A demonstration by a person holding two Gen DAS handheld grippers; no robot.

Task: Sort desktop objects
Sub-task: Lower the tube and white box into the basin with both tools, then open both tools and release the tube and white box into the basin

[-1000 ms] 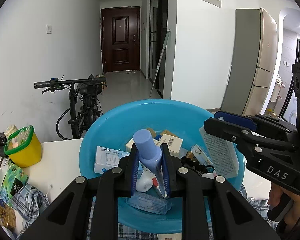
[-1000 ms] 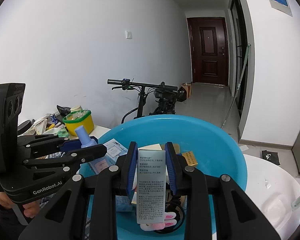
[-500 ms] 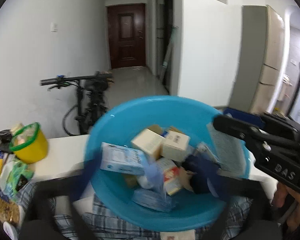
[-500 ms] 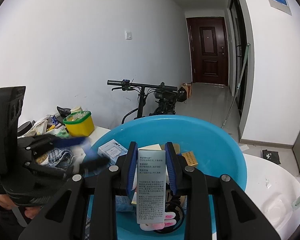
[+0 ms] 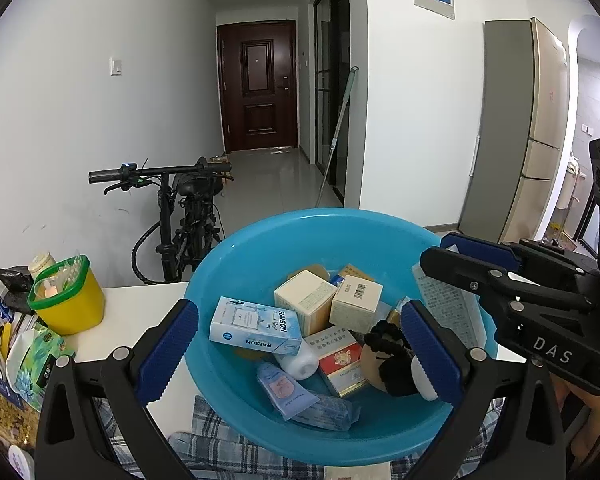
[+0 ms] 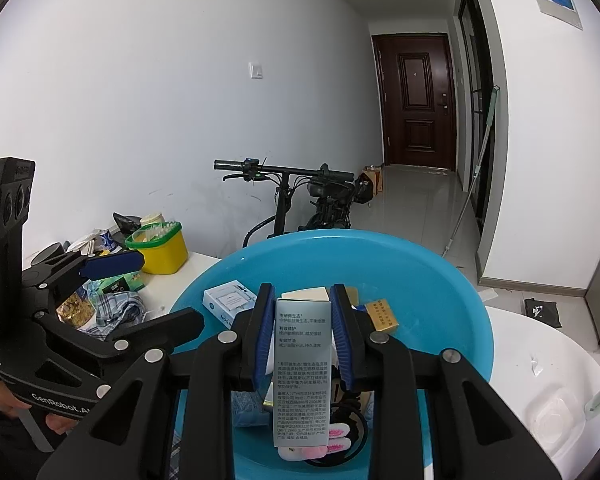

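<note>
A: Left claw (image 5: 300,354) jaws stand wide, nothing between them; they have just been opening. It hangs over the blue basin (image 5: 260,240), lower centre of frame, likely a drop-off just made.

B: Right claw (image 6: 302,338) clamps a grey box (image 6: 303,360) upright above the same basin, probably next to go in.

A: White surface (image 5: 140,300) carries basin and yellow tub (image 5: 70,304), left. Bicycle (image 5: 180,208) by the wall; hallway door (image 5: 258,84) beyond.
</note>
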